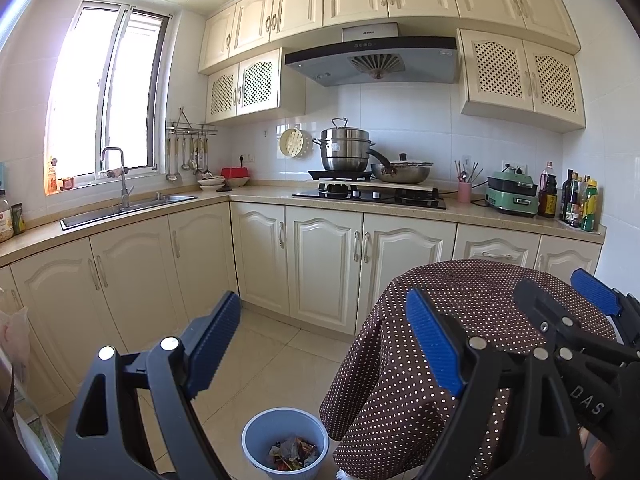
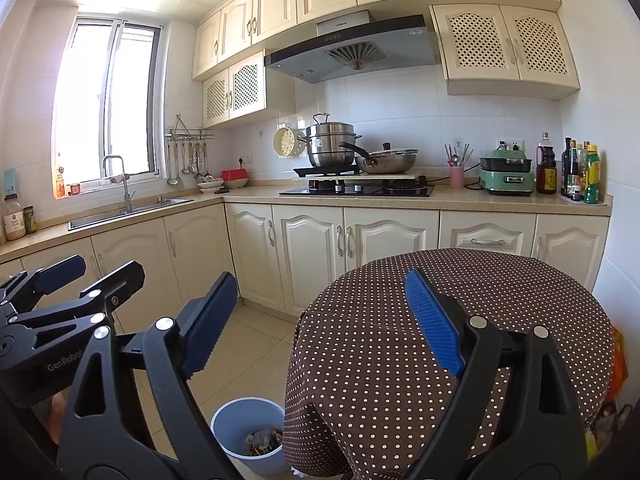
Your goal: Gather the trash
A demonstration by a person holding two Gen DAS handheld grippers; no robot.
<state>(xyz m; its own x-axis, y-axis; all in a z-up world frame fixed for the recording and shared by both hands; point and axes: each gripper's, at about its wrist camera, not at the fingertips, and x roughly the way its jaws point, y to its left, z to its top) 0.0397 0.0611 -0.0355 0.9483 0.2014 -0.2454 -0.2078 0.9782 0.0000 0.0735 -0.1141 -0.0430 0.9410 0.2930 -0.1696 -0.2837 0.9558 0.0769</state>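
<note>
bin (image 2: 248,436) partly hidden (by tablecloth (image 2: 400,360))

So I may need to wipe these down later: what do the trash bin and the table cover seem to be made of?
The trash bin looks like smooth, matte light-blue plastic, thin-walled with a rolled rim. The table cover seems woven fabric, brown with white dots; it drapes in soft folds, though a coated cloth can't be ruled out.
</note>
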